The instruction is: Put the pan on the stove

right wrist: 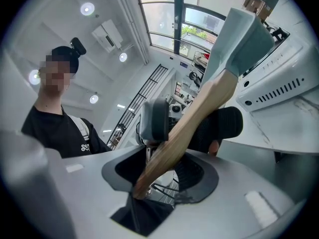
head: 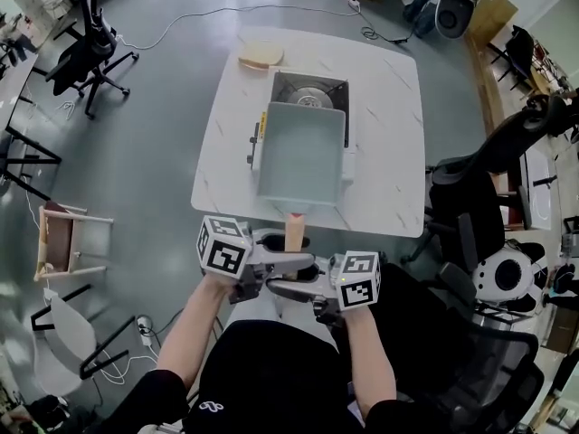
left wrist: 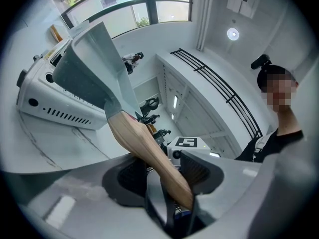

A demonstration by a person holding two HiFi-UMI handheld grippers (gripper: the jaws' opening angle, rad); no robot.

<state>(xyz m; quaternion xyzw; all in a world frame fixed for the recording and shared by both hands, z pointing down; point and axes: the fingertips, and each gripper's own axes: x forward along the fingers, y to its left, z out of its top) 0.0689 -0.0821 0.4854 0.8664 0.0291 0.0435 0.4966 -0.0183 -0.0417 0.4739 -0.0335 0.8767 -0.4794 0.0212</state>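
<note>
Two-handed grip: we are holding the pan (head: 301, 156) by its wooden handle (head: 295, 231), with the left tool (head: 276, 265) and right tool (head: 294, 289) coming in level from opposite sides. Both sets of jaws are standing fairly wide but clamped on the handle, near its free end. Likely reason: the long grey pan is pulling hard on a short handle, so two grips are sharing the load and steadying against roll. The pan is reaching away from the tools across the bench (head: 389, 134), covering the near part of the stove (head: 336, 93) and leaving the burner (head: 310, 96) showing beyond it. Both tool views are showing its underside tilted above the stove's casing, so we are judging it not yet seated.
</note>
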